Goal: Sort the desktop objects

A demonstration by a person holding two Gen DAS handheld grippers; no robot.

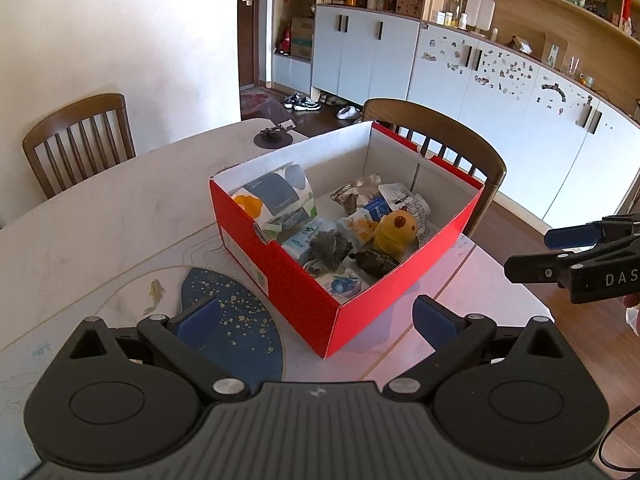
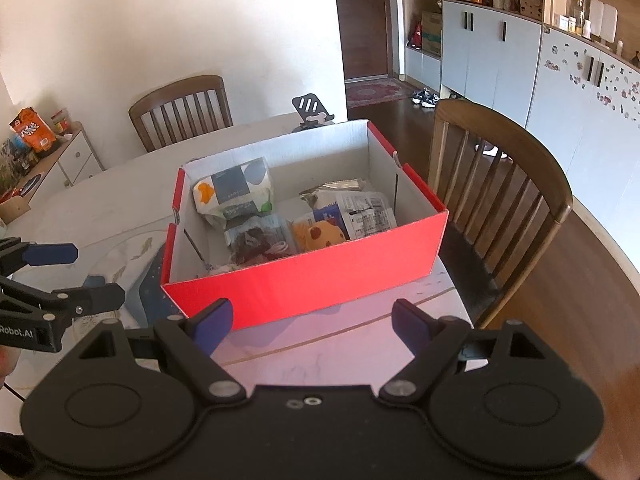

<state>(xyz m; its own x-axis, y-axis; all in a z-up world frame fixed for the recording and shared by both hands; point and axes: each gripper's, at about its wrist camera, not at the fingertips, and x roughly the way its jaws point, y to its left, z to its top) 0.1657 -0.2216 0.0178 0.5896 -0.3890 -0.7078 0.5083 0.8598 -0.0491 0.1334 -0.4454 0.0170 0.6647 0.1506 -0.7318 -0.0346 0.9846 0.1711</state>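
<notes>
A red box (image 1: 304, 264) is seen on the pale desk (image 1: 100, 216), and nearly everything sortable already lies inside it. The left tool (image 1: 316, 320) is held spread and empty just short of the box's near corner; the right tool (image 2: 312, 320) is likewise spread and empty before the box's long red wall.

Against the box's far-left wall a soft tissue pack (image 2: 236, 192) is propped — light and squashy, best pinched across its narrow thickness. Toward the box's right side a yellow plush toy (image 1: 394, 232) is wedged among crinkled snack packets (image 2: 360, 212); the toy is judged soft and forgiving, to be taken around its rounded body, while the foil packets are probably light and slippery and are better gripped at a sealed edge. Near the box's front corner a dark crumpled bundle (image 1: 330, 246) and a small dark wrapped piece (image 1: 374, 262) are seen; their material cannot be made out.

From the right wrist view the box's near wall hides the lower contents, and the plush is only partly shown. Beyond the box a black phone stand (image 2: 310, 110) is partly cut off by the rim. Beside the box's left wall a dark blue speckled mat (image 1: 224, 320) is covered in part by the left tool.
</notes>
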